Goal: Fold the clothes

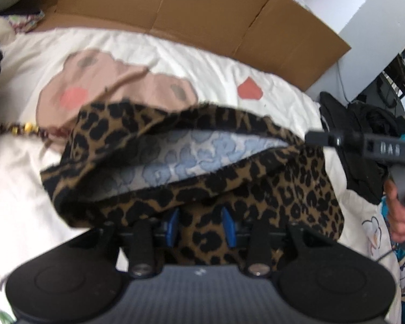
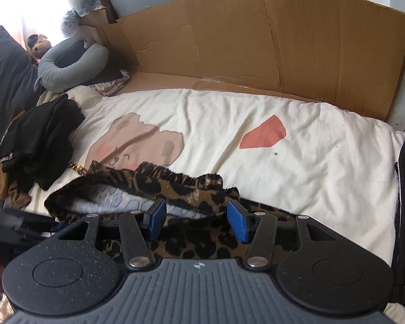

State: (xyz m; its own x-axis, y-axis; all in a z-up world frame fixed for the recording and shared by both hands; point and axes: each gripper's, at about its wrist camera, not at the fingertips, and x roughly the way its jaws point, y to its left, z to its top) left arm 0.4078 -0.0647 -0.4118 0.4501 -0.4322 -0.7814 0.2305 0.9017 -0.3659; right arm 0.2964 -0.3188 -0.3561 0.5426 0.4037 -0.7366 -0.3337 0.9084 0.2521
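Note:
A leopard-print garment [image 1: 270,189] with a pale blue-grey inside lies bunched on the white bear-print bed cover [image 1: 216,62]. Its top layer gapes and shows the lining [image 1: 181,156]. My left gripper [image 1: 201,226] is shut on the near edge, with fabric filling the gap between the blue pads. In the right wrist view my right gripper [image 2: 197,221] is shut on the same garment [image 2: 175,186], its pads pressing a thick fold. From the left wrist view the right gripper [image 1: 318,137] reaches in at the garment's right corner, held by a hand [image 1: 402,216].
Flattened cardboard [image 2: 256,48] stands along the far side of the bed. A pile of black clothes [image 2: 40,140] lies at the left, with a grey neck pillow [image 2: 70,64] behind it. More dark clothes [image 1: 364,118] sit beyond the bed's right edge.

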